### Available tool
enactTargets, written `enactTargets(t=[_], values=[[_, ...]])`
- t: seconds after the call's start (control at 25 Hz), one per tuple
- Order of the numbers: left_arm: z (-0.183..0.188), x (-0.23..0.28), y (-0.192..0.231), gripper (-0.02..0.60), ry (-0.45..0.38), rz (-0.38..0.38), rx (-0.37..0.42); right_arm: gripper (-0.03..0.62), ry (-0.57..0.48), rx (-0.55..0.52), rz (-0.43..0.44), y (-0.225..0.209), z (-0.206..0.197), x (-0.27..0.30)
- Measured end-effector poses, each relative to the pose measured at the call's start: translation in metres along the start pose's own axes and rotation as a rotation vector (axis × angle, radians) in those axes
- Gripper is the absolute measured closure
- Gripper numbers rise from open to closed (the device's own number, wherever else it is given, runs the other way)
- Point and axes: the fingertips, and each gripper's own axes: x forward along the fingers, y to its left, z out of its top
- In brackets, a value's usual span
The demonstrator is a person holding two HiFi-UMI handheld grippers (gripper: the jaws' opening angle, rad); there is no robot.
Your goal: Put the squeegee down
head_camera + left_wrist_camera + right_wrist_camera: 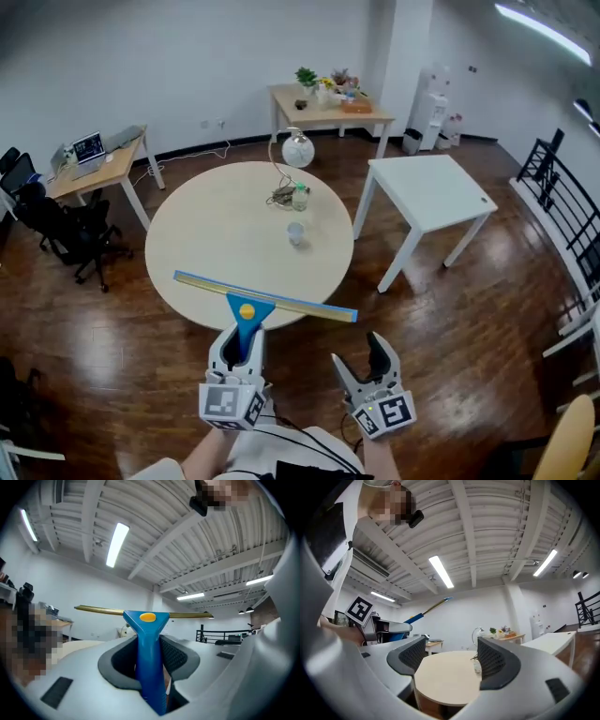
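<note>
The left gripper clamped the squeegee by its blue handle, blade level above the round counter's 6 o'clock edge, seemingly ready to be laid flat, while the right gripper, at its 3 o'clock, stood wide and empty.

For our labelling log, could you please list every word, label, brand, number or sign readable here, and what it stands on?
No words or numbers can be read.
Marker cubes on the left tongs and right tongs: black-and-white square patterns only, no letters.
Screen of the laptop: too small to read.
On the squeegee: no print shows.
</note>
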Motion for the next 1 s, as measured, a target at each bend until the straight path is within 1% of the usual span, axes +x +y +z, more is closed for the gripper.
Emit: enactTargets(t=[0.16, 0.28, 0.36, 0.44, 0.52, 0.64, 0.8, 0.88, 1.0], values=[[-0.012, 0.018, 0.092, 0.466, 0.033, 0.112, -0.049, 0.240, 0.026, -0.004, 0.093, 0.022, -0.017, 0.104], [-0.025, 0.023, 0.166, 0.466, 0.051, 0.208, -0.065, 0.240, 0.057, -0.001, 0.170, 0.048, -0.035, 0.183], [-0.035, 0.028, 0.206, 0.466, 0.085, 0.249, -0.079, 0.240, 0.066, 0.000, 0.213, 0.066, -0.042, 0.229], [-0.046, 0.032, 0.236, 0.466, 0.134, 0.269, -0.096, 0.240, 0.064, 0.002, 0.243, 0.084, -0.047, 0.264], [-0.058, 0.035, 0.258, 0.466, 0.180, 0.287, -0.123, 0.240, 0.090, 0.008, 0.261, 0.098, -0.056, 0.288], [-0.073, 0.047, 0.280, 0.466, 0.217, 0.332, -0.169, 0.240, 0.141, 0.017, 0.265, 0.097, -0.072, 0.312], [-0.097, 0.082, 0.305, 0.466, 0.275, 0.373, -0.163, 0.240, 0.163, 0.053, 0.255, 0.079, -0.091, 0.339], [-0.120, 0.108, 0.315, 0.466, 0.344, 0.373, -0.157, 0.240, 0.181, 0.060, 0.275, 0.074, -0.103, 0.352], [-0.171, 0.164, 0.337, 0.466, 0.474, 0.357, -0.153, 0.240, 0.195, 0.015, 0.319, 0.066, -0.121, 0.369]])
